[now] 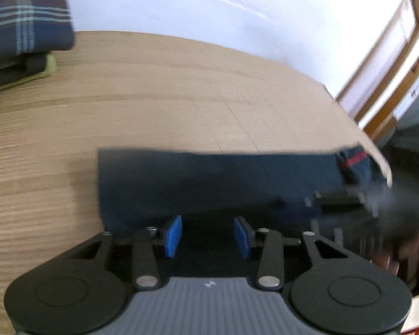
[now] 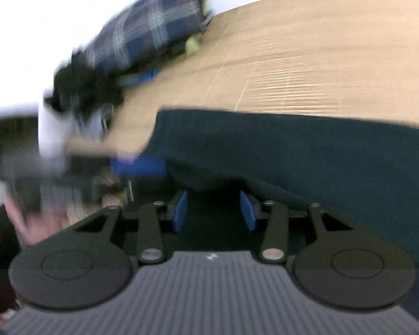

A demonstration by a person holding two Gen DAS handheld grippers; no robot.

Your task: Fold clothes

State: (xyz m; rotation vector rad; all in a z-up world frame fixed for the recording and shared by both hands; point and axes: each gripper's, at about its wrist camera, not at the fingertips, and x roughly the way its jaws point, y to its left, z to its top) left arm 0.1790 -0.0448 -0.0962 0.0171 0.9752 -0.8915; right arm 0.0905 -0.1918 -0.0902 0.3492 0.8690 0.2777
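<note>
A dark navy garment [image 1: 215, 178] lies flat on the tan woven mat [image 1: 181, 89], with a red-striped part [image 1: 356, 157] at its right end near the mat's edge. My left gripper [image 1: 208, 236] is open over the garment's near edge, blue pads [image 1: 173, 236] spread apart. In the right wrist view the same garment [image 2: 293, 153] fills the right half. Its near edge sags just ahead of my open right gripper [image 2: 213, 210]. Each gripper shows as a blur in the other's view, the right gripper [image 1: 346, 202] and the left gripper [image 2: 139, 167]. Whether cloth lies between the fingers is unclear.
A stack of folded clothes topped by a blue plaid piece [image 1: 25, 14] sits at the mat's far corner, the same stack [image 2: 153, 33] in the right wrist view. A white wall and a wooden door frame [image 1: 391, 55] lie beyond. A blurred hand [image 2: 39, 226] is at the left.
</note>
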